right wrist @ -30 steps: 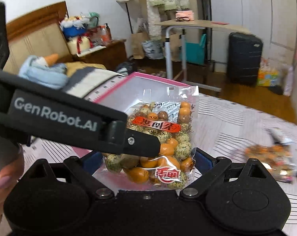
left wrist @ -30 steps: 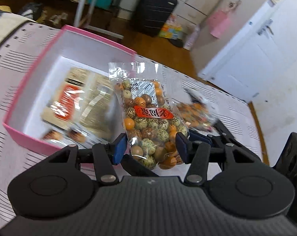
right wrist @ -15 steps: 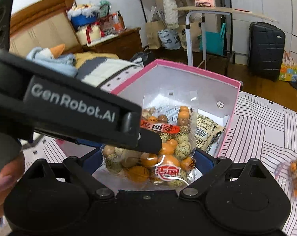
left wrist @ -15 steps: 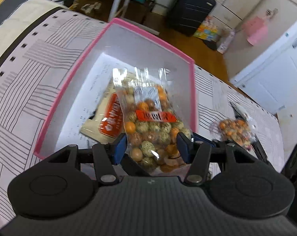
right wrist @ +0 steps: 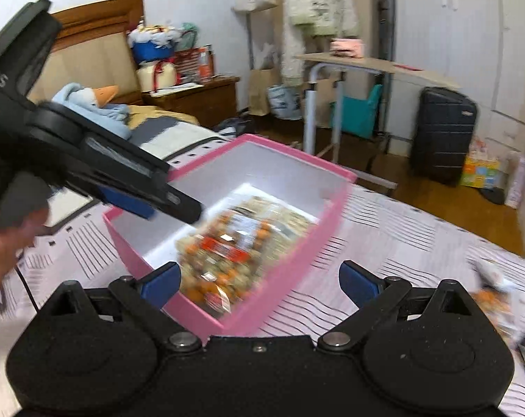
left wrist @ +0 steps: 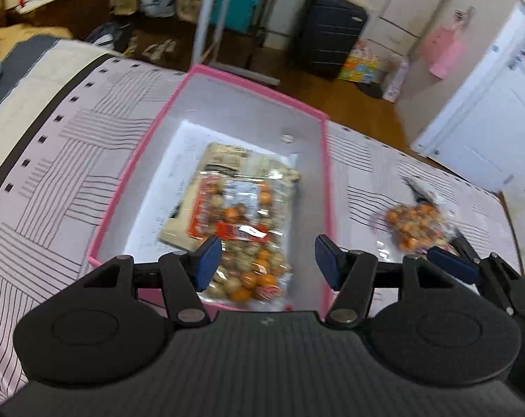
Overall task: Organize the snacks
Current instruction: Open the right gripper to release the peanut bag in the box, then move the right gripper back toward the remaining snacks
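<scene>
A pink box (left wrist: 326,187) with white inside sits on the striped bedcover. A clear bag of orange and green coated nuts (left wrist: 243,239) lies inside it on top of a flat beige snack pack (left wrist: 227,160); the bag also shows in the right wrist view (right wrist: 227,253). My left gripper (left wrist: 267,260) is open and empty above the box's near end. My right gripper (right wrist: 259,283) is open and empty over the box's near wall (right wrist: 262,299). A second bag of nuts (left wrist: 413,227) lies on the cover right of the box.
The right gripper's fingers (left wrist: 450,262) show at the right in the left wrist view, beside the second bag. The left gripper's body (right wrist: 88,163) crosses the left of the right wrist view. A suitcase (left wrist: 328,38) and a folding table (right wrist: 349,66) stand beyond the bed.
Both grippers opened and let go of the nut bag, which now lies in the box on the beige pack. Both grippers drew back a little.
</scene>
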`<state>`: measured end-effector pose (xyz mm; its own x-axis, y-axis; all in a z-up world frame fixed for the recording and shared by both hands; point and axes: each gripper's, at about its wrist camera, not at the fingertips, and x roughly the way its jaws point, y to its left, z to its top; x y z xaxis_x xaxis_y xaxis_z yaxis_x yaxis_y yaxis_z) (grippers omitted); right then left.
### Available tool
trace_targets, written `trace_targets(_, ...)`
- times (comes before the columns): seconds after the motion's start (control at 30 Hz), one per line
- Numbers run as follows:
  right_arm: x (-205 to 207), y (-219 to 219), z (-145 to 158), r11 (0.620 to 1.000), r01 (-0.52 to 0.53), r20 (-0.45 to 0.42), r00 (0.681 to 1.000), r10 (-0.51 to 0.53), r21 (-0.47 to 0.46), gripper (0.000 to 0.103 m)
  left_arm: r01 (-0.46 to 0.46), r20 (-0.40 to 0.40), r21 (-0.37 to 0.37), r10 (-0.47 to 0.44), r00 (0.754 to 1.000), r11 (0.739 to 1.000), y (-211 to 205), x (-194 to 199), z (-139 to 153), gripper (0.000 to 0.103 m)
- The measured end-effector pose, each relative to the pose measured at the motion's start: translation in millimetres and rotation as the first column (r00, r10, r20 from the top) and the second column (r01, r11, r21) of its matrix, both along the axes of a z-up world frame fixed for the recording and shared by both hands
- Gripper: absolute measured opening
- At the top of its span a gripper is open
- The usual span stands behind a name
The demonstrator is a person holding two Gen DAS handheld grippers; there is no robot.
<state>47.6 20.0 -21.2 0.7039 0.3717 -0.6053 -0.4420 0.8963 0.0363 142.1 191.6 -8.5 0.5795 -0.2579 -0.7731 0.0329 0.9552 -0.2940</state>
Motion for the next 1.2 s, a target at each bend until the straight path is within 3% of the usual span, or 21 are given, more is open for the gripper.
trace_targets(0.3,-50.2,-106.6,5.5,0.988,0.136,0.031,0.99,-0.134,-0.07,0.099,0.173,0.044,0.041,-0.175,0.984,0.984,-64.3,-29.9,31.9,0.059)
trace_targets(0.57,-69.7,-191.2,13.0,0.957,0.273,0.008,0.962,-0.273,-0.094,0.097,0.32,0.023,0.04,-0.321,0.947,0.947,-150.8,-33.1,28.9,0.06)
trace_targets(0.83,-69.1,-250.2,0.6,0.942,0.316,0.001,0.948,-0.318,-0.109,0.092,0.36,-0.041,0.01,-0.359,0.932,0.933,-244.6,-15.3,-10.5,0.06)
trace_targets(1.0,-48.4,-270.4,-26.9,0.954,0.259,-0.005,0.965,-0.263,-0.153,0.087,0.317,-0.067,0.019,-0.315,0.947,0.948,-289.9,0.0,-46.2,0.06)
trace_targets(1.2,0.4,-298.7,-64.9,0.962,0.205,-0.087,0.971,-0.223,-0.182,0.085,0.241,-0.089,0.072,-0.234,0.968,0.968,-325.0,20.8,-86.7,0.06)
